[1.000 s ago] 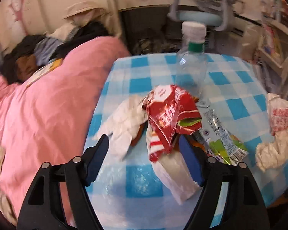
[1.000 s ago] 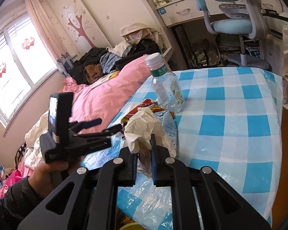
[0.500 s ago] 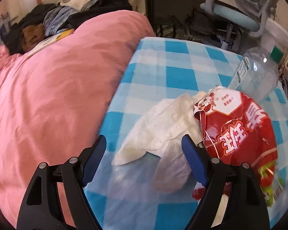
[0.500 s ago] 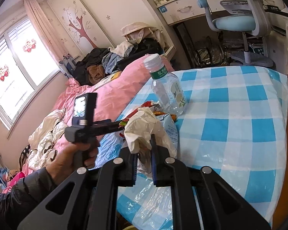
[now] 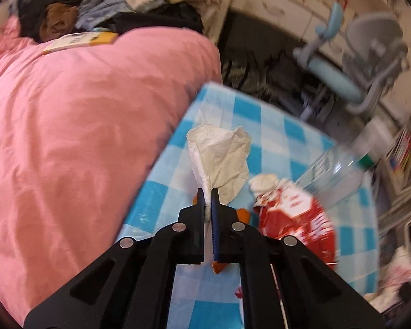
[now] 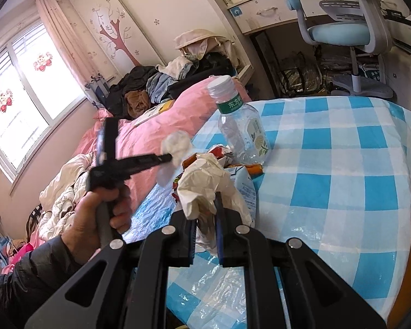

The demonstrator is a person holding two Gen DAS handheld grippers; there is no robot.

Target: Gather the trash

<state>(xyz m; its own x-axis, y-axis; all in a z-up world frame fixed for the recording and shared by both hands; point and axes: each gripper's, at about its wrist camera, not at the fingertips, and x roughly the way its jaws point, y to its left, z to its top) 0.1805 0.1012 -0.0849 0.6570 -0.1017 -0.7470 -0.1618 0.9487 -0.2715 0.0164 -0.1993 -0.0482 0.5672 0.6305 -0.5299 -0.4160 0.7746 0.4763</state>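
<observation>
Left gripper fingers just closed; right gripper clamped.

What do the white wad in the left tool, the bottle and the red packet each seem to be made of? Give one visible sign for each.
White wad: seems soft tissue paper, matte, creased and limp.
Bottle: clear thin plastic; see-through dented walls, white ribbed cap, green label.
Red packet: probably glossy plastic film; crinkles sharply and catches light.

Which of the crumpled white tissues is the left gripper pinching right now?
The left gripper pinches the tissue at the checked table's edge beside the pink quilt. The other tissue wad is in the right gripper.
</observation>
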